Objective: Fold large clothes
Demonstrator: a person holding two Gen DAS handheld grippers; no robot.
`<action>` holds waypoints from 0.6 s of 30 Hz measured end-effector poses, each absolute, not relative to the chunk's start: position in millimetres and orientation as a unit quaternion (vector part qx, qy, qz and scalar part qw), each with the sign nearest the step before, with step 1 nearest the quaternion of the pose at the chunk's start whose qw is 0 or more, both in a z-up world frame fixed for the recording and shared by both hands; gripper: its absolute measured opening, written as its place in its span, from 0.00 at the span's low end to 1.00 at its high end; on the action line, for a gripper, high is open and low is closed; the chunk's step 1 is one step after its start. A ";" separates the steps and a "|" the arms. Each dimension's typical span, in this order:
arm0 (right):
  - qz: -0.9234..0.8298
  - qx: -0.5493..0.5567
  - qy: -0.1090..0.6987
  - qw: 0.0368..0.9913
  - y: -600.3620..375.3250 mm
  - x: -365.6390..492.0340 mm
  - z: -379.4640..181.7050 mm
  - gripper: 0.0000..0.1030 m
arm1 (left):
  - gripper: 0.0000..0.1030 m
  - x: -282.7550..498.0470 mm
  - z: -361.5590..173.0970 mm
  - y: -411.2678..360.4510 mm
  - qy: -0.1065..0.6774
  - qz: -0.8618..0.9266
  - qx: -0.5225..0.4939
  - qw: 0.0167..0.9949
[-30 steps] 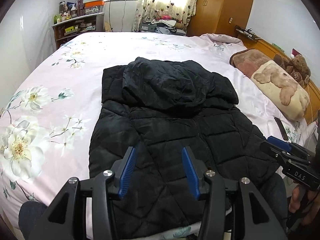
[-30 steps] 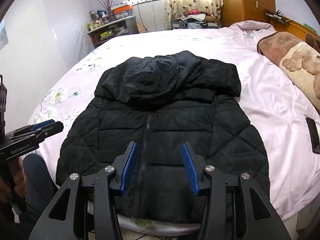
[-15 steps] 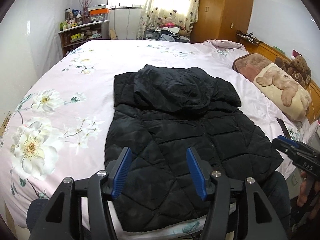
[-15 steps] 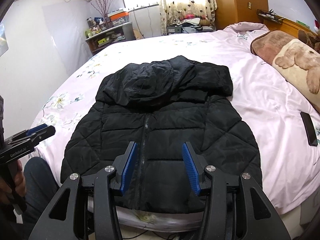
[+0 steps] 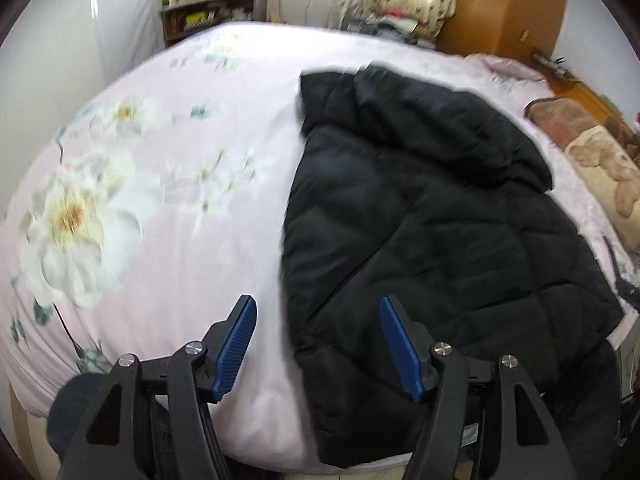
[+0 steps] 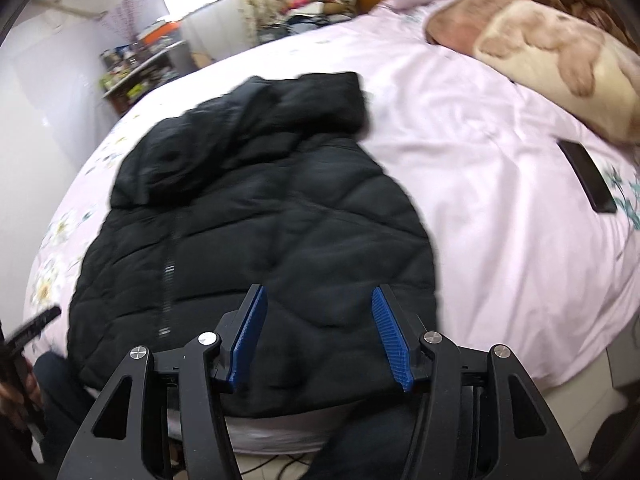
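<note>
While the big black coat lies flat on the pink flowery bed, two claws hang over its near end.

The left claw is opening with nothing in it, over the coat's edge at 9 o'clock. The right claw is opening too, empty, above the coat's bottom part near 3 o'clock. A dark phone lies on the bed at 3 o'clock, by a teddy blanket.
</note>
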State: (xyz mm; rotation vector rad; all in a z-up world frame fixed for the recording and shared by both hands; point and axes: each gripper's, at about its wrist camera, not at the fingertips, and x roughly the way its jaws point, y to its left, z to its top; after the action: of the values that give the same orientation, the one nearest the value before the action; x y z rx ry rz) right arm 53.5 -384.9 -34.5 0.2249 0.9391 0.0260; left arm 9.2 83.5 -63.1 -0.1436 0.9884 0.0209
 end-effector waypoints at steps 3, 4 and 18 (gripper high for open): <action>-0.005 0.110 0.459 0.882 -404.1 60.8 -42.6 0.54 | 0.64 13.9 -85.1 90.1 0.503 0.014 -0.097 0.859; -0.009 0.113 0.461 0.880 -409.6 63.1 -44.8 0.54 | 0.65 14.6 -90.4 91.0 0.509 0.012 -0.110 0.853; 0.027 0.202 0.539 0.817 -443.2 98.8 -101.0 0.58 | 0.74 18.3 -119.1 62.1 0.533 -0.018 -0.107 0.839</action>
State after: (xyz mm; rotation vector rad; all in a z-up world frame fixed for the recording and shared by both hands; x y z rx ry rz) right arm 98.8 -443.2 -101.0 0.4305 1.1481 0.0571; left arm 18.3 62.1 -119.1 -0.2267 1.1272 -0.0391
